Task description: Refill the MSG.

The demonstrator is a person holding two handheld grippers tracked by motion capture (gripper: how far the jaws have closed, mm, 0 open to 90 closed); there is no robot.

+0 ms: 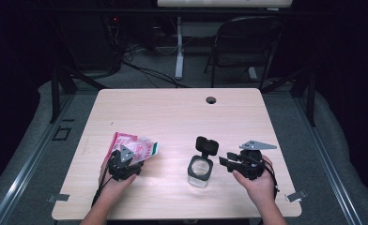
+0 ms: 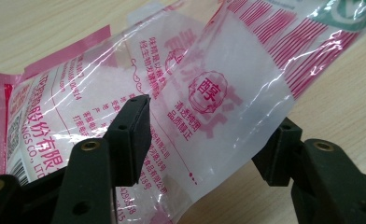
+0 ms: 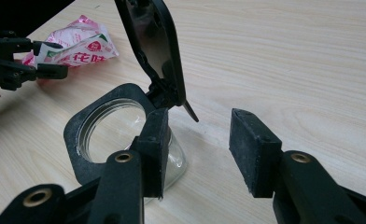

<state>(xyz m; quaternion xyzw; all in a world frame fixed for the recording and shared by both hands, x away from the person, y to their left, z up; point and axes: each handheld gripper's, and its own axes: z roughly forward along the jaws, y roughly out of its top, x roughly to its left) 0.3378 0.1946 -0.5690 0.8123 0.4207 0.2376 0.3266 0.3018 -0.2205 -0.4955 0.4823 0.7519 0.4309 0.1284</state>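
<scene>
- Left gripper [image 1: 128, 161] near the table's [image 1: 172, 112] front-left corner, jaws partly apart astride the plastic bag [image 2: 209, 88], pads not clearly pressing; bag's long axis running right, toward the jar.
- Right gripper [image 1: 228, 161] gaping, empty, just right of the open-lidded jar [image 1: 201, 169], front centre.

The bag [image 2: 209, 93] is see-through plastic with pink stripes, pink writing, a pink edge and a bit of green at one corner. The jar [image 1: 200, 171] is clear glass with a black top and a black flip lid [image 1: 207, 146]. The table [image 1: 172, 112] is pale wood with thin lines. Both grippers are black.
</scene>
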